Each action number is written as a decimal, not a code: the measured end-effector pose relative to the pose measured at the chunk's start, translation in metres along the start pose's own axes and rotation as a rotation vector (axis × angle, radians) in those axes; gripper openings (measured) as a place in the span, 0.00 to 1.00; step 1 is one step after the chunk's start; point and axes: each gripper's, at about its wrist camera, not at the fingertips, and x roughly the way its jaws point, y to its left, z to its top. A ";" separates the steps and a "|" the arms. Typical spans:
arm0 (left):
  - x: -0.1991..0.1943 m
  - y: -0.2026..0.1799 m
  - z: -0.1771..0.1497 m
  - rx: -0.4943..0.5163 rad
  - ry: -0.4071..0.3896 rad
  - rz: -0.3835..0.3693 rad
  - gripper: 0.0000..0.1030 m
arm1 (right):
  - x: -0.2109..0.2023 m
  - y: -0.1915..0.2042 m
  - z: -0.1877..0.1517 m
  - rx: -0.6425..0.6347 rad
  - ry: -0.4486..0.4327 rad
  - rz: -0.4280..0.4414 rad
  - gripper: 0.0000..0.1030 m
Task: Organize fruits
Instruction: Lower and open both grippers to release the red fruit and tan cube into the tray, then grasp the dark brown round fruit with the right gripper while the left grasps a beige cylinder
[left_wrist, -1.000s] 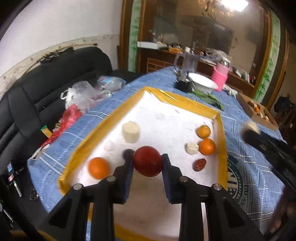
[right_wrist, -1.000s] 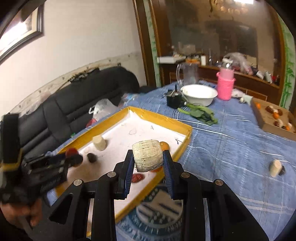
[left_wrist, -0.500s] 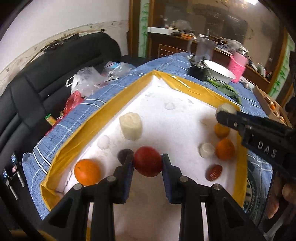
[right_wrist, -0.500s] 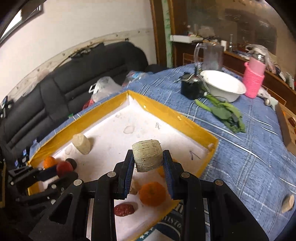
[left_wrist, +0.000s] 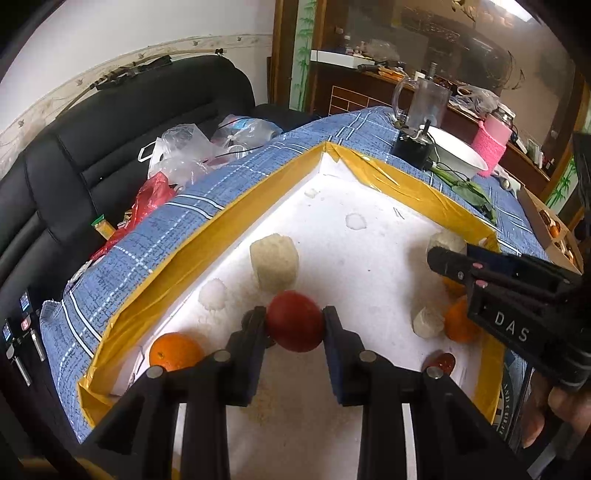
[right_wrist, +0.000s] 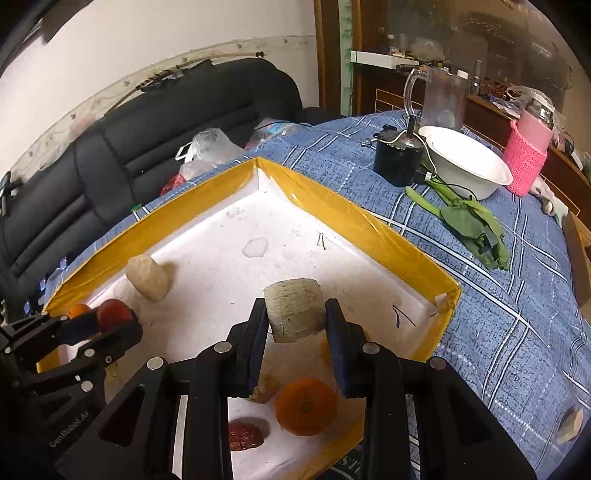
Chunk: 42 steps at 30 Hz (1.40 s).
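Left hand-held gripper (left_wrist: 295, 321) clamping red fruit (left_wrist: 295, 320), right hand-held gripper (right_wrist: 295, 317) clamping pale cylinder (right_wrist: 293, 314), white bowl (right_wrist: 465, 162) clearer in right view

A lived-in home, a dining or sitting room. A black leather sofa (right_wrist: 155, 125) stands at ten o'clock with plastic bags (left_wrist: 184, 151) on it — behind the bench (right_wrist: 498, 295), under its blue checked cloth, a dark wooden sideboard (right_wrist: 461, 99) at one o'clock is crowded with household clutter.
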 end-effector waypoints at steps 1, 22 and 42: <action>0.000 0.001 0.000 -0.002 -0.002 0.002 0.32 | 0.001 0.001 0.000 -0.004 0.006 -0.002 0.29; -0.035 0.004 -0.005 -0.034 -0.063 -0.009 0.84 | -0.086 -0.058 -0.037 0.176 -0.150 -0.113 0.81; -0.049 -0.153 -0.039 0.318 -0.072 -0.162 0.87 | -0.175 -0.225 -0.209 0.605 -0.109 -0.371 0.93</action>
